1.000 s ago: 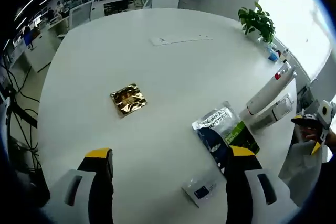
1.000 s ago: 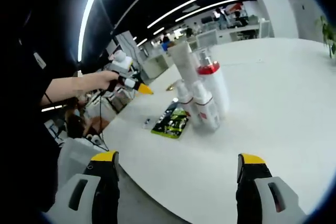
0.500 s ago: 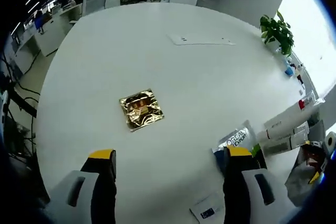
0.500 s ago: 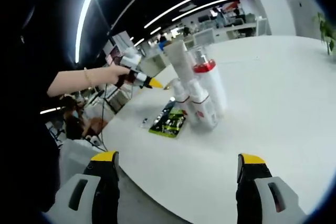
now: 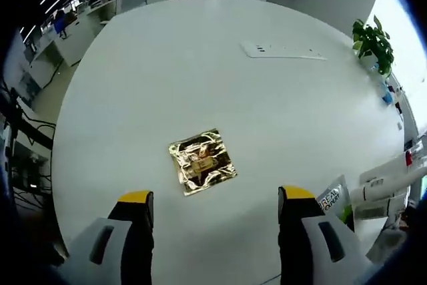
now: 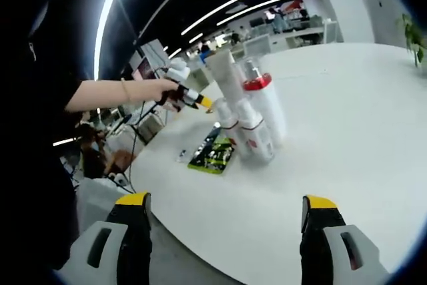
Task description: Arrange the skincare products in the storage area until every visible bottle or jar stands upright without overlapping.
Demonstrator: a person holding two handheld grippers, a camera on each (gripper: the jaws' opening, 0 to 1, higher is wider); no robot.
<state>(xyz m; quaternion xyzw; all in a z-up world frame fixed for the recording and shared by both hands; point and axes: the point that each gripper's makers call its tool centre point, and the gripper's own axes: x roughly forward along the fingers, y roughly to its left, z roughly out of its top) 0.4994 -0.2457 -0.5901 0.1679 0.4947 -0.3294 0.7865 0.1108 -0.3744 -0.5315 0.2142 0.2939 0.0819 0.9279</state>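
Left gripper view looks down on a smooth, matte white round table (image 5: 167, 65). A crinkled, shiny gold foil sachet (image 5: 201, 161), roughly square, lies flat just ahead of the left gripper (image 5: 214, 199), whose two yellow-tipped jaws stand wide apart with nothing between them, above the tabletop. Past the right-hand jaw a glossy silver-and-green printed pouch (image 5: 335, 199) lies flat, and beside it, at the table's edge, lie white plastic tubes (image 5: 387, 181), one with a red band. A flat white strip (image 5: 283, 51) rests far across the table, and a leafy green plant (image 5: 373, 38) stands near the rim.

Compared with a second ago, the sachet sits nearer the middle of this view and closer to the jaws, while the pouch and tubes have slid toward the right edge and the small white packet has gone from sight; the whole scene has shifted, so the camera has moved.

Right gripper view shows the bottles (image 6: 250, 121), white cylinders with one red collar, clustered and leaning on each other, with the pouch flat beside them. The right gripper (image 6: 226, 210) is also spread wide and empty, near the table's edge. A person's hand (image 6: 157, 89) holds the left gripper beyond the cluster, now further over the table than before.
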